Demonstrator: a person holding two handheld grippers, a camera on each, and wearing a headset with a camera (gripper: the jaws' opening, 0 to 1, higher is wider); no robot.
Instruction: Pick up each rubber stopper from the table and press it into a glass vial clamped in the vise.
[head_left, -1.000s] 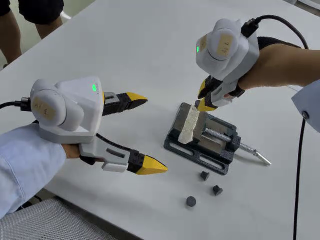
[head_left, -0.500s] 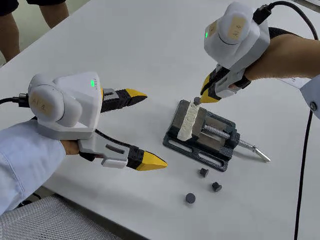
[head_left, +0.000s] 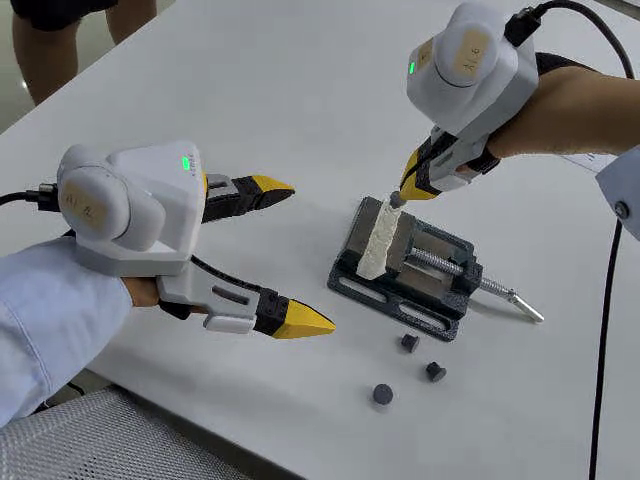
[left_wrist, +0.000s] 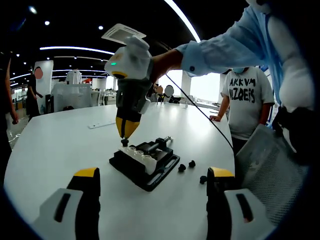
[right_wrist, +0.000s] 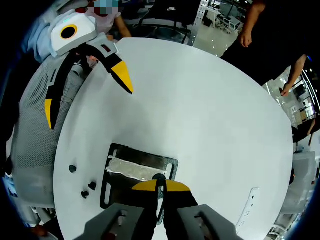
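Nearly home: a stopper at the end vial

The right gripper (head_left: 404, 196) pointed steeply down with its jaws closed on a dark stopper (head_left: 397, 201). It held the stopper right over the far end of the row of vials (head_left: 377, 240), probably so it could be pushed straight in. The vise (head_left: 425, 285) clamped the vials upright, which would keep them from tipping under a push. The left gripper (head_left: 303, 255) hovered well apart to the side, jaws spread wide and holding nothing, apparently kept out of the way. Three spare stoppers (head_left: 409, 343) lay on the tabletop (head_left: 250, 80) near the vise, within easy reach.

The left gripper view gave the side-on look: the stopper sat at the end vial's mouth, though contact could not be told, and the other vials seemed unstoppered. The right gripper view looked straight down, showing the closed jaw tips lined up over the row's end.
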